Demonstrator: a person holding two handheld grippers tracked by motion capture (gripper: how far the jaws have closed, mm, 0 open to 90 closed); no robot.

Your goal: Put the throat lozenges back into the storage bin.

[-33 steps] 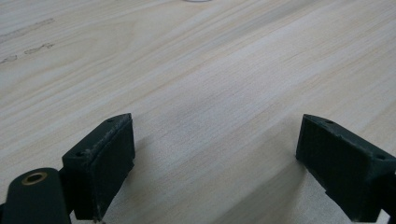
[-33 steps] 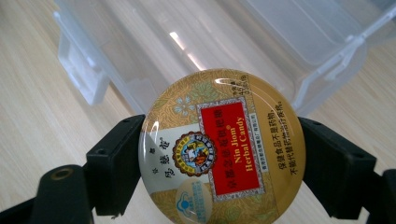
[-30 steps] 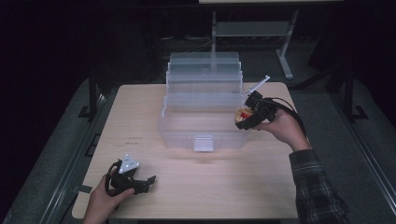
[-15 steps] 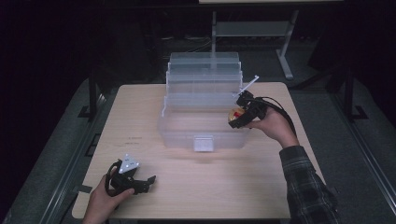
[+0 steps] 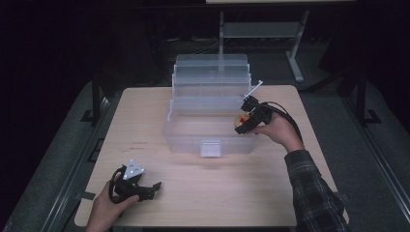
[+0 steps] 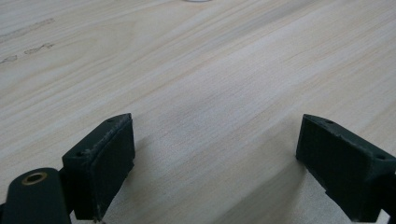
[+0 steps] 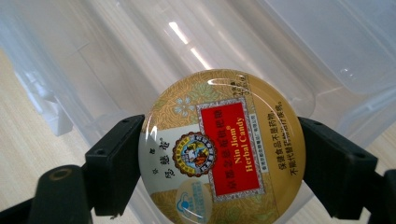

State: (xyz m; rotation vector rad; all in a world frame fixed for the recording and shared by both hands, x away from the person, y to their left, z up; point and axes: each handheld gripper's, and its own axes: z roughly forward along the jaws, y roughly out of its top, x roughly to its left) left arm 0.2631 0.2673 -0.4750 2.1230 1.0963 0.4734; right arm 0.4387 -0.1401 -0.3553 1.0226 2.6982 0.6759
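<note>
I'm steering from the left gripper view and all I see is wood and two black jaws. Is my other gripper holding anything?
Observer: Yes, the right gripper is clamped on a round candy tin.
Operator: What does the tin look like?
Observer: Gold, with a red label reading Nin Jiom Herbal Candy.
Operator: Where is it right now?
Observer: At the right end of a clear plastic box with stepped trays, mid-table.
Operator: And my left gripper?
Observer: The left gripper lies open near the table's front left edge, nothing between its jaws.
</note>
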